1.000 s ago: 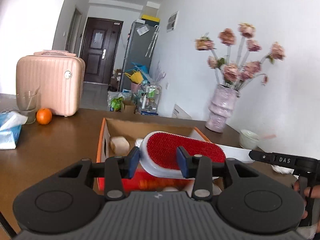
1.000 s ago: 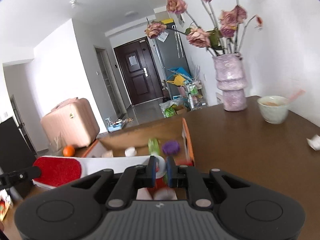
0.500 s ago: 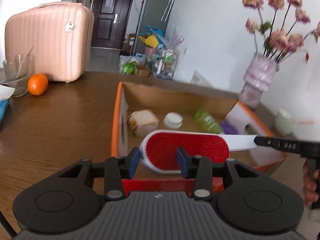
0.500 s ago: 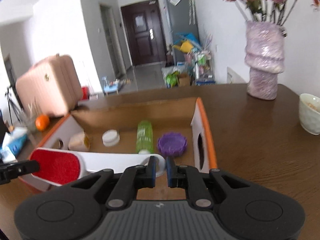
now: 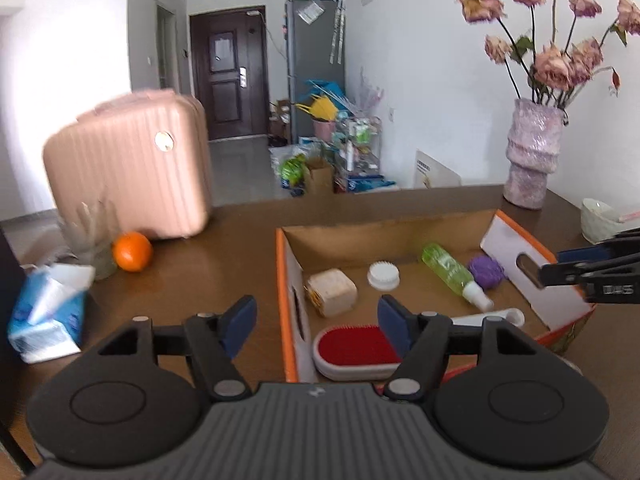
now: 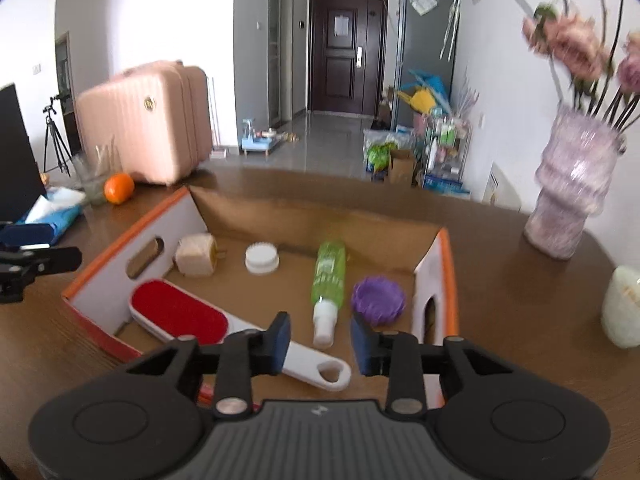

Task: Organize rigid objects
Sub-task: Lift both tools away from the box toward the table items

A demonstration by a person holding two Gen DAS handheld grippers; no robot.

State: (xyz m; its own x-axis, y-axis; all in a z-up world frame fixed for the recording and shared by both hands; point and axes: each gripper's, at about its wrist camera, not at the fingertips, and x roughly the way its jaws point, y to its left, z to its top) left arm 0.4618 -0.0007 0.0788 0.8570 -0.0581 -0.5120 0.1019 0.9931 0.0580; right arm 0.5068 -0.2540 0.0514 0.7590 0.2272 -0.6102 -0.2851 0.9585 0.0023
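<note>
Red-faced white lint brush (image 6: 180, 317) flat in orange-rimmed cardboard box (image 6: 436, 264)

Our left hand-held gripper (image 5: 316, 320) is matte black with a ribbed grey centre, two round discs, silver pivot screws and blue finger pads (image 5: 394, 325). Our right hand-held gripper (image 6: 320, 338) looks identical, bearing white lettering along its side.

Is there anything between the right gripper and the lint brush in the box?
Nothing visible. The right gripper is open just above the white handle of the lint brush, which lies in the cardboard box. The green bottle lies apart, beside it.
</note>
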